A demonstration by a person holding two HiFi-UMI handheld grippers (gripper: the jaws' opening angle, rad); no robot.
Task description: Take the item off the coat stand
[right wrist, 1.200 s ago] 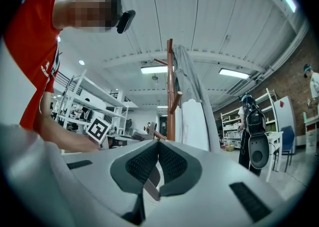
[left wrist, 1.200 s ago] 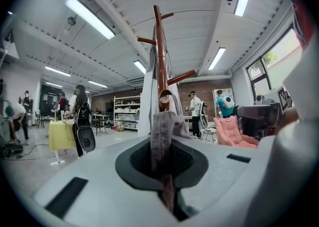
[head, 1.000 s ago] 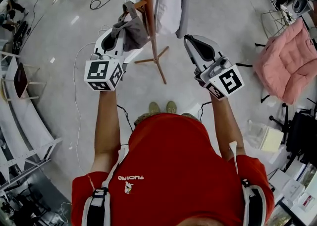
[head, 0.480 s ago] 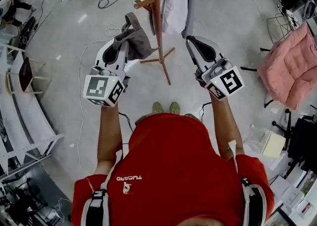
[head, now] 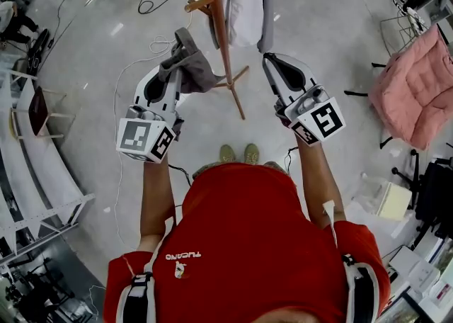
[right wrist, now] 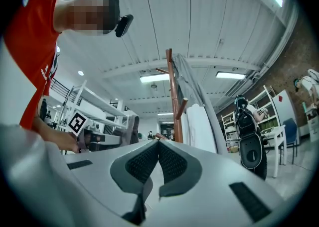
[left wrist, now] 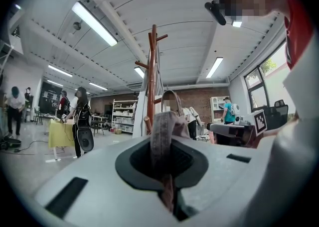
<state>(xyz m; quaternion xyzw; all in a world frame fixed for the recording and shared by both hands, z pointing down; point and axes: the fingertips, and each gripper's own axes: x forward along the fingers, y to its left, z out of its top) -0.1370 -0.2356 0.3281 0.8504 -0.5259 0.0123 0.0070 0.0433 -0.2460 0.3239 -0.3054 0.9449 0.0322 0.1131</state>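
A wooden coat stand rises ahead of me, with a white garment and a grey one still hanging on it. My left gripper is shut on a grey fabric bag with a strap, held clear of the stand's side peg. In the left gripper view the bag's strap stands up between the jaws in front of the stand. To the right of the stand, my right gripper is shut with nothing in it; its pads meet at the tips.
The stand's feet spread on the floor between the grippers. A pink padded thing lies at the right, white shelving at the left. Cables trail on the floor. People stand far off.
The left gripper has drawn the grey bag back and away from the stand's side peg, toward me. The right gripper has stayed about where it was.
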